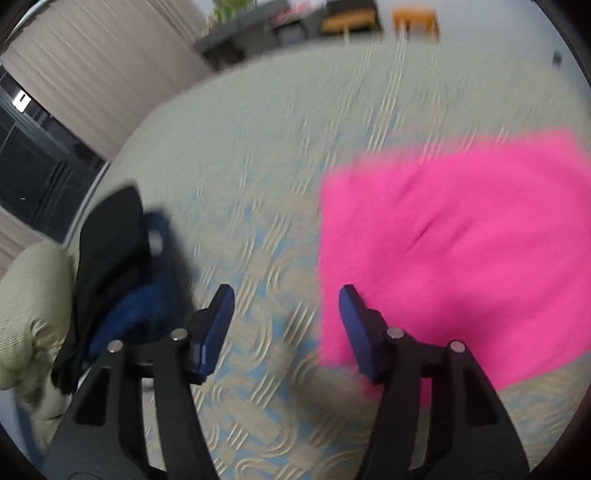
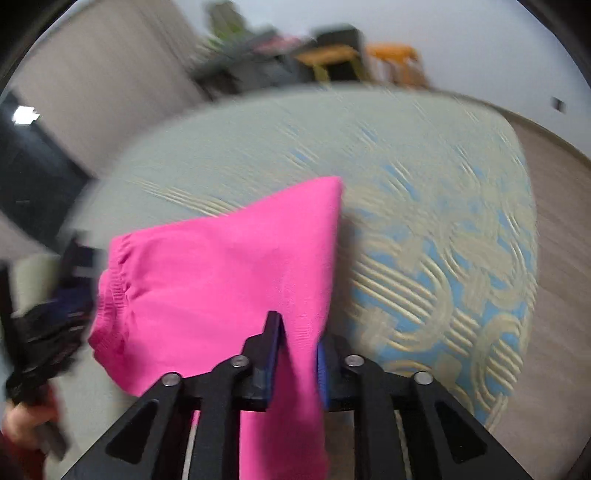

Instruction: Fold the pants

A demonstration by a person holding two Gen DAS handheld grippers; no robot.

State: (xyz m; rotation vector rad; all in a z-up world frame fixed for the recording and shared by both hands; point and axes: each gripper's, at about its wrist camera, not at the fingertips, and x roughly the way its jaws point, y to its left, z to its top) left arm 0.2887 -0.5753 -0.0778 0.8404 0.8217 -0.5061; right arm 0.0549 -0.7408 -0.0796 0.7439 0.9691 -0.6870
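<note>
Left wrist view, from left to right: a pale green pillow [image 1: 29,302] sits at 9 o'clock, at the frame's edge; just beside it toward the centre lies a heap of dark clothes [image 1: 122,273], black over navy, touching the pillow; the left gripper [image 1: 286,295] points steeply down over the mattress [image 1: 258,184], its fingers spread wide with only patterned fabric showing between them, nothing pinched; the pink pants [image 1: 461,251] lie flat on the mattress from 3 to 5 o'clock, their near edge just beside the gripper's right finger [image 1: 356,325], though blur keeps me from telling whether they touch; a beige curtain [image 1: 96,74] hangs at 10 o'clock and wooden stools [image 1: 413,18] stand at 1 o'clock, well apart from the bed.

Right wrist view, from left to right: a hand [image 2: 26,417] at 8 o'clock holds the other gripper, smeared by motion; the pants fill the middle, the gathered waistband [image 2: 114,288] at 9 o'clock and a corner peaking toward 12; a strip of the cloth runs down between the fingers of the right gripper [image 2: 297,339], which stand partly apart; whether the pads press on it I cannot tell; the mattress spreads on to 3 o'clock, with floor [image 2: 561,258] beyond its edge.
</note>
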